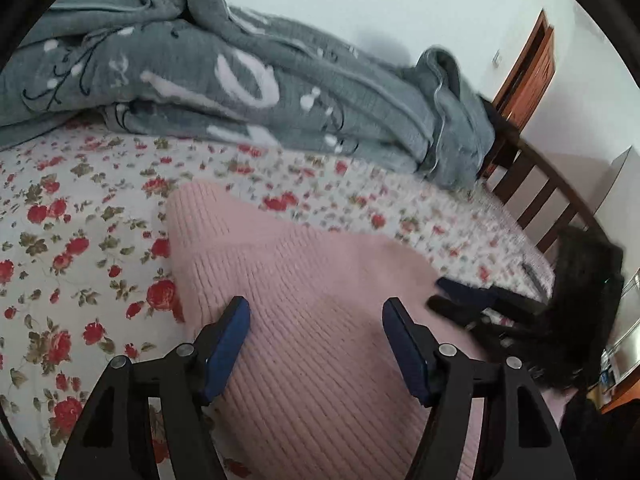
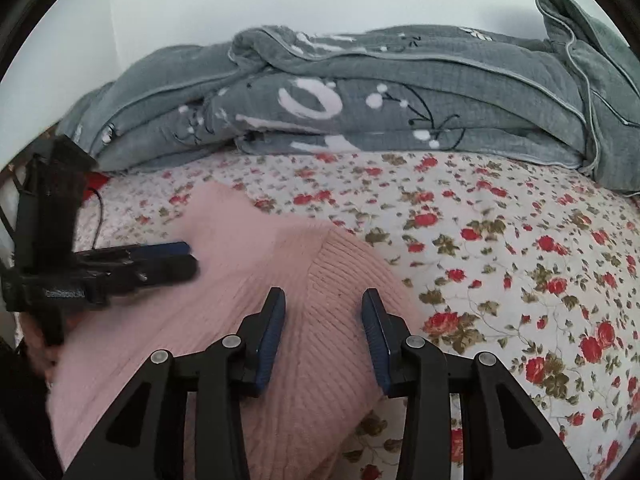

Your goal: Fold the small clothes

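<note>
Pink ribbed knit garment [image 1: 304, 288] spread flat on floral bedsheet [image 1: 80, 216], near bed's front edge. Left claw [image 1: 316, 344] above it, jaws wide apart, nothing gripped. Right claw [image 2: 324, 332] likewise over the knit (narrower gap), pads clear of fabric. Grey quilt [image 2: 360, 100] heaped behind, against wall.

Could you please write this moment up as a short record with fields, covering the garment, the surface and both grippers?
garment: pink knit sweater, lying on the bed, partly folded
surface: floral bedsheet
behind: grey blanket, bunched against the wall
left gripper: open, above the sweater, nothing between the fingers
right gripper: open, above the sweater's ribbed edge, holding nothing
</note>
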